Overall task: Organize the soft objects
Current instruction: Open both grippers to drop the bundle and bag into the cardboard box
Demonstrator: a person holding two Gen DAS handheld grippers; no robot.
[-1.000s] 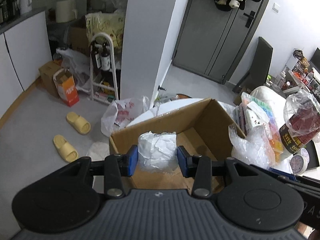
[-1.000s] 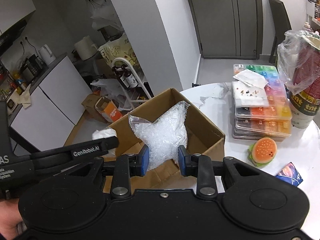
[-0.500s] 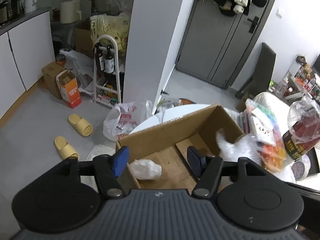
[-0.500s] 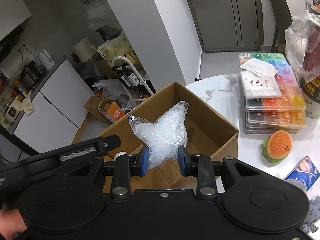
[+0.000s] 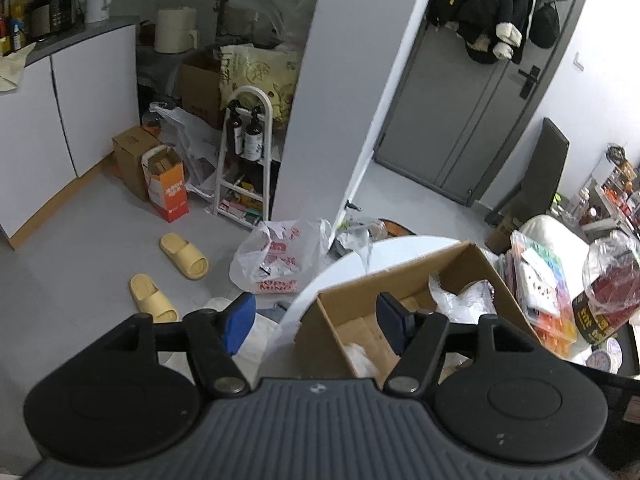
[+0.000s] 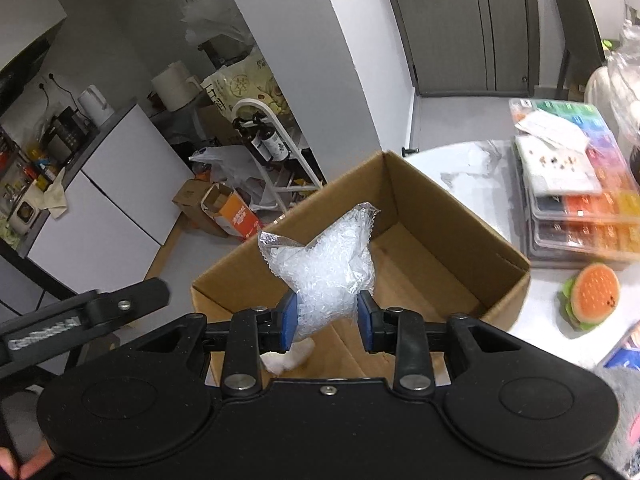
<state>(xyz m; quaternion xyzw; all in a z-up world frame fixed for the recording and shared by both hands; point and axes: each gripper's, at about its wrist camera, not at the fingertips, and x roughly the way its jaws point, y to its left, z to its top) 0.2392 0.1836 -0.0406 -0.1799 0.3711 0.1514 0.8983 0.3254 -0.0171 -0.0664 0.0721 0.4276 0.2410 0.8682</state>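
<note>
Both wrist views look down, close, sharing the cardboard box [image 5: 404, 280] [image 6: 420, 208].

The left gripper [image 5: 316, 322] let go of the crumpled white wad [image 6: 287, 356], which dropped onto the floor of the cardboard box [image 6: 420, 200]. Its jaws spread wide and it drew back toward the box's left edge. The right gripper [image 6: 327, 316] carried its bag of clear pellets [image 6: 324, 272] further over the box.

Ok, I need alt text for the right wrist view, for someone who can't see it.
The right gripper, its blue-padded jaws shut on a clear plastic bag of small white pellets, holds it above an open brown cardboard box on a white table. A crumpled white wad lies in the box; an orange plush burger sits beside it.
</note>
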